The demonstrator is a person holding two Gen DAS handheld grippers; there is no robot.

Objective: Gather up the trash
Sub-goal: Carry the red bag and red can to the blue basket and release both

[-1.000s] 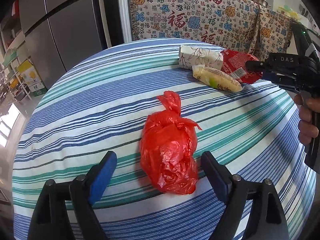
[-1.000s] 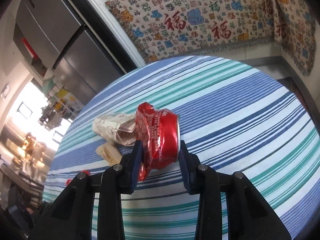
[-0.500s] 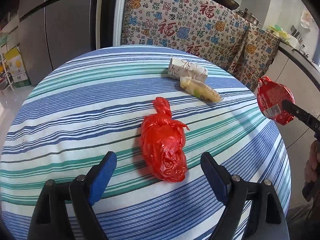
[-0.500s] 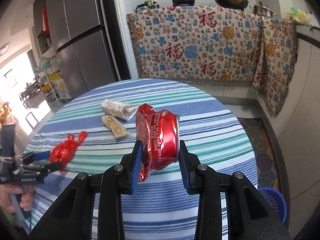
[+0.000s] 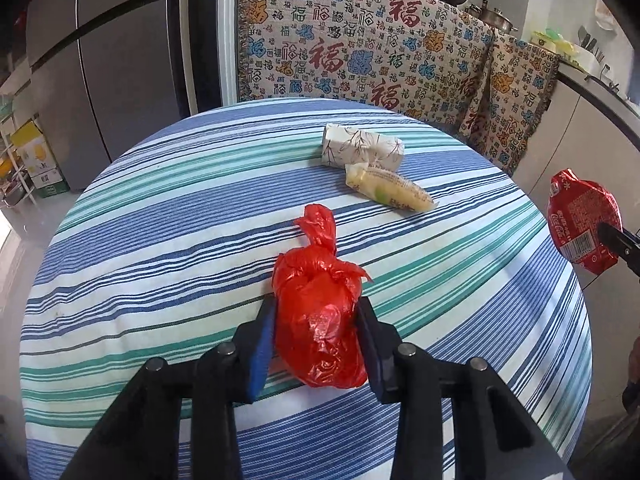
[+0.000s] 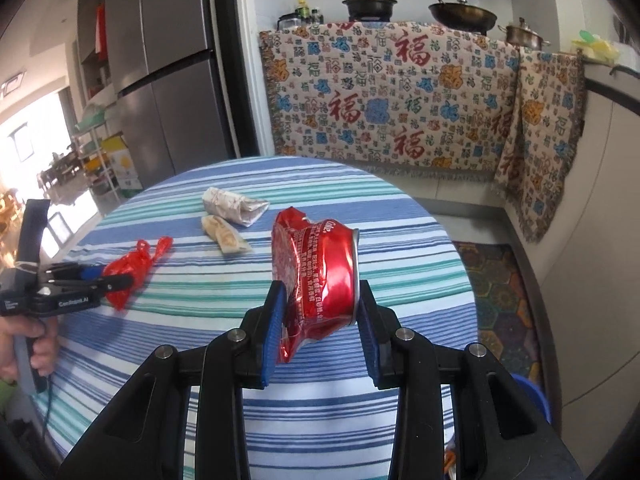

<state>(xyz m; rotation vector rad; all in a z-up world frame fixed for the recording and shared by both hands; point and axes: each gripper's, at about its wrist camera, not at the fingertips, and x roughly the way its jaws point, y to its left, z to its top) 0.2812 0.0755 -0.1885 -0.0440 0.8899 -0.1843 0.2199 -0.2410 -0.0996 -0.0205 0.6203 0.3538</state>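
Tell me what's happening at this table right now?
A person is clearing trash off a round table with a handheld gripper in each hand. The left gripper has just closed its jaws on a knotted red plastic bag. The right gripper holds a crushed red soda can up off the table. A patterned paper packet and a yellowish wrapper are not yet picked up.
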